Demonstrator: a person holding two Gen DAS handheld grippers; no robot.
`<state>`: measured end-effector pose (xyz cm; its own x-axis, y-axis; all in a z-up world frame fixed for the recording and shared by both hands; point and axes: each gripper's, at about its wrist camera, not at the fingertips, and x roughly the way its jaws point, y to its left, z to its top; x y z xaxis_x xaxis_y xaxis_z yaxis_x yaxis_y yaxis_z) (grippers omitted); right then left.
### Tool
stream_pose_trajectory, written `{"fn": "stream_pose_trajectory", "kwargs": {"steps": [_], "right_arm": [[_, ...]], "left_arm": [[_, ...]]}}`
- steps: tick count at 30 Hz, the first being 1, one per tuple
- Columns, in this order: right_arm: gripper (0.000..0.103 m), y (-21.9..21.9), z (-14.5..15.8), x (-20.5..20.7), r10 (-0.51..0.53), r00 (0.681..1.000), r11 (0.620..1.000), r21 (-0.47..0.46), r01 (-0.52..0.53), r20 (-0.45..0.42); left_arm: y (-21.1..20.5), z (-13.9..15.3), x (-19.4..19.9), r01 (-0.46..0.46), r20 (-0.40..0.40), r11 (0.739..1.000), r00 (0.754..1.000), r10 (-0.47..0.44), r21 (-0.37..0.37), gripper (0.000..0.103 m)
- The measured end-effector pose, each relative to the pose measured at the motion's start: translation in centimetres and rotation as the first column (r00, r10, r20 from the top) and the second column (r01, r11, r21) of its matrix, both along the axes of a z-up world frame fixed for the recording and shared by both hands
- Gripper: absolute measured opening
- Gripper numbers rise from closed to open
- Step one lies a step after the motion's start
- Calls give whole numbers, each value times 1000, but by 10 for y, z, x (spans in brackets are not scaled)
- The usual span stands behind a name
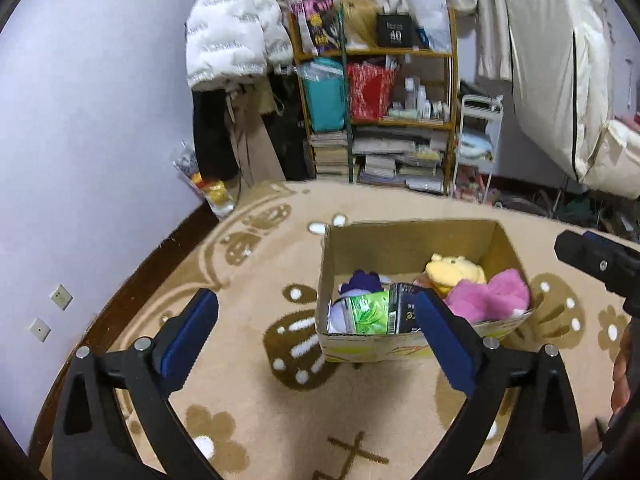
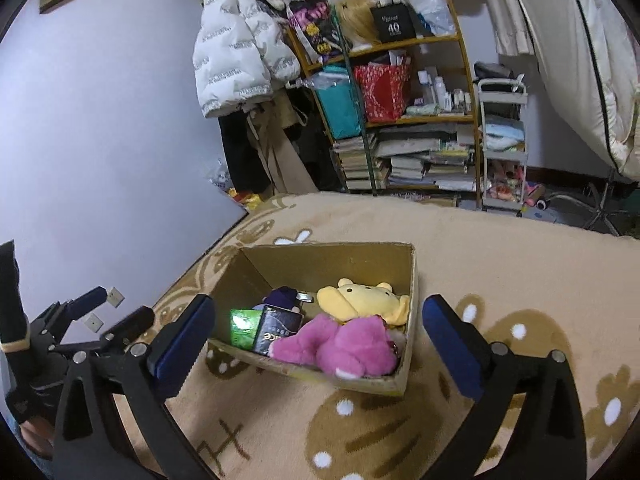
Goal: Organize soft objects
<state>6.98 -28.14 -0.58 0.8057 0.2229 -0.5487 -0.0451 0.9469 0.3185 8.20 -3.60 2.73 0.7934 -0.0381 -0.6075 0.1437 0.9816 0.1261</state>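
1. Both claws spread wide and holding nothing: left gripper (image 1: 316,318) hanging over the rug (image 1: 256,412) just short of the box's near wall, right gripper (image 2: 318,322) likewise, a little off toward the box's right side.
2. Soft things already gathered in the cardboard box (image 2: 400,380) on the rug: pink plush (image 2: 344,350) at the near right corner, yellow plush (image 2: 360,298) just behind and touching it, purple plush (image 2: 282,298) farther left, green packet (image 2: 242,326) and dark packet (image 2: 276,330) standing side by side against the near wall.
3. No loose soft item showing on the rug in either view, so the step in hand judged to be late: a check or a final tidy, most of the sorting apparently done.
4. Next move, if any, probably a search beyond the frame for leftovers, or a nudge to settle the pink plush lower, since it bulges close to the rim.
5. Box long axis running away from the left camera, open top up; in the right view, turned diagonally, far end toward the upper left.
6. Pink plush lying on its side, long axis roughly along the near wall; head end hard to tell.
7. Yellow plush face up toward the camera, ears toward the far wall.
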Motion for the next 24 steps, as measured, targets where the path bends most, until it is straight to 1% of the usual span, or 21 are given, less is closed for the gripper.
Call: {"fn": "stream_pose_trajectory", "kwargs": {"steps": [4,6,10,12,14,16,20,24], "right_arm": [[103,3,15,-25,-4,999,1000,-25,5,42],[103,3,23,-40,-8,998,999,-31,10,68],[103,6,35,-61,-13,993,998,-52,19,115],[103,8,40,-72,-15,991,998,-66,24,134],[103,9,42,-79,-8,990,998,-63,17,139],[103,11,45,-91,-10,987,997,-69,21,163],[103,13,45,-109,-16,983,997,-77,31,184],[103,14,39,-123,-36,982,993,-103,56,184]], "left_arm": [[9,20,-27,-12,76,1000,997,13,-19,102],[14,30,-43,-27,124,999,992,29,-25,102],[21,45,-69,-38,181,998,982,47,-53,102],[25,50,-80,-43,200,997,978,55,-64,102],[28,52,-87,-41,206,996,977,56,-77,102],[30,52,-95,-42,212,996,976,58,-81,102],[31,50,-111,-45,232,997,971,59,-65,102],[30,47,-123,-38,246,998,968,49,-49,102]]}}
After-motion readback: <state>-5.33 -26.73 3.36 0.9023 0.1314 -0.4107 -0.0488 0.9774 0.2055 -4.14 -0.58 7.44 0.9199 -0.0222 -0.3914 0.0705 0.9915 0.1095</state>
